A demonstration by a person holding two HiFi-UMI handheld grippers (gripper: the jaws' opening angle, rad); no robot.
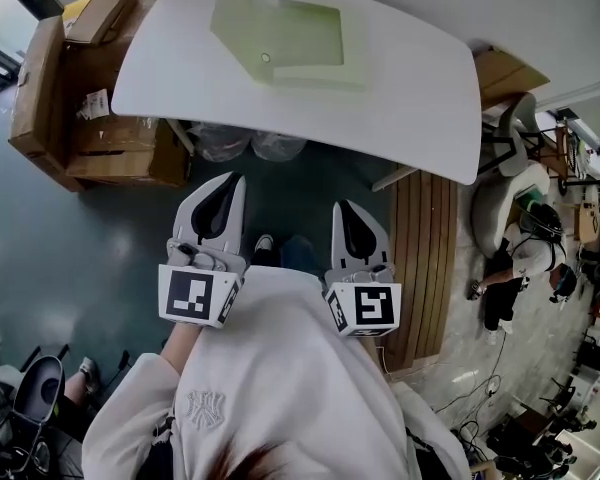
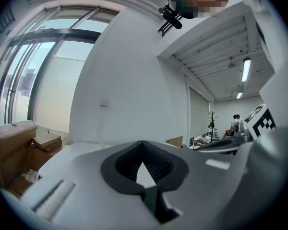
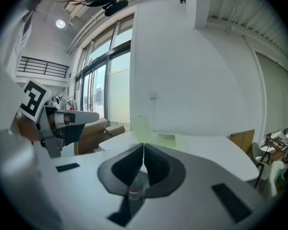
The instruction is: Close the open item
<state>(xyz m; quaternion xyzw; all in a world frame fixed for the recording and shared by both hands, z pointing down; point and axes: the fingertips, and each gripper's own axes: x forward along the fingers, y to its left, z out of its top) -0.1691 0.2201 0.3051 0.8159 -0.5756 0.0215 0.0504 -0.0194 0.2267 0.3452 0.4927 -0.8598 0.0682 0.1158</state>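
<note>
A pale green case (image 1: 290, 38) lies on the far part of the white table (image 1: 410, 98), its lid standing up at the left. In the right gripper view the case (image 3: 156, 137) shows beyond the jaws, against the white wall. Both grippers hang short of the table's near edge, close to the person's body. My left gripper (image 1: 230, 178) is shut with nothing between its pads, and its own view shows the jaws (image 2: 143, 144) meeting over the table top. My right gripper (image 1: 342, 206) is shut too and holds nothing, its jaws (image 3: 143, 145) touching at the tip.
Cardboard boxes (image 1: 80, 98) stand left of the table, and clear plastic bags (image 1: 245, 143) lie under it. A wooden slatted panel (image 1: 425, 258) lies on the floor at right, with chairs (image 1: 510, 188) and a seated person (image 1: 520, 268) beyond. Two people (image 2: 235, 121) stand far off.
</note>
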